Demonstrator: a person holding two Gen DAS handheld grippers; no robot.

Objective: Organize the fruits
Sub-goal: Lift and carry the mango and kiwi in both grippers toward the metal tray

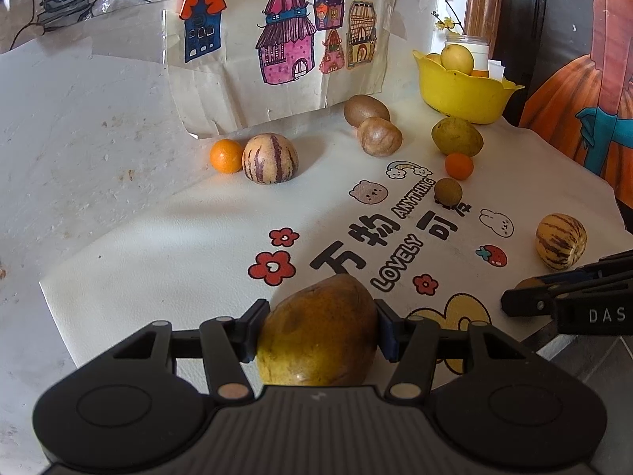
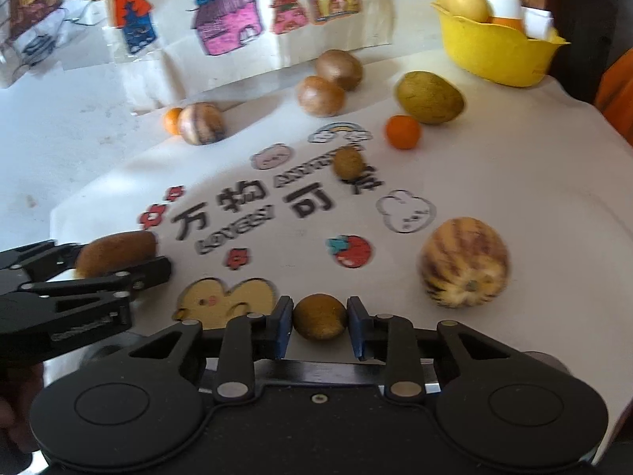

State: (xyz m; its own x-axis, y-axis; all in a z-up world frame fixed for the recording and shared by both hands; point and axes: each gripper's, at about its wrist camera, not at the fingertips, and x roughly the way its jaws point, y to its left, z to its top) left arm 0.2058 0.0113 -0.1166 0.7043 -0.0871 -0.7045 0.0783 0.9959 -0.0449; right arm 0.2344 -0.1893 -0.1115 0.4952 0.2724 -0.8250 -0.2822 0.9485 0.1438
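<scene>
**Fruit inventory, near to far: two pieces held, the rest loose on the mat**

Item 1. A large yellow-brown fruit is gripped between the jaws of the left gripper, clamped at its widest part and pressed from both sides.

Item 2. A small brown fruit sits between the jaws of the right gripper. The pads appear to touch it on both sides, so it is judged held, though the view is motion-blurred.

Item 3. A printed mat is spread on the table. "LOVELY" and "ANYTHING" are legible on it, with the characters 万物 and 可; a further character is covered by fruit. "DAS" is read on the right gripper's body in the left view, the rest cut off.

Item 4. Loose on the mat: a striped melon at the right, a small brown round fruit, a small orange, a green-yellow fruit, two brown fruits touching, and a second striped melon just beside another orange.

Item 5. A yellow bowl stands at the far right and already holds yellow fruit.

Handling note. The bowl is judged the likely destination. Both loads are best carried level and above the loose fruit, lowered inside the rim, and released only once supported, one gripper at a time.
</scene>
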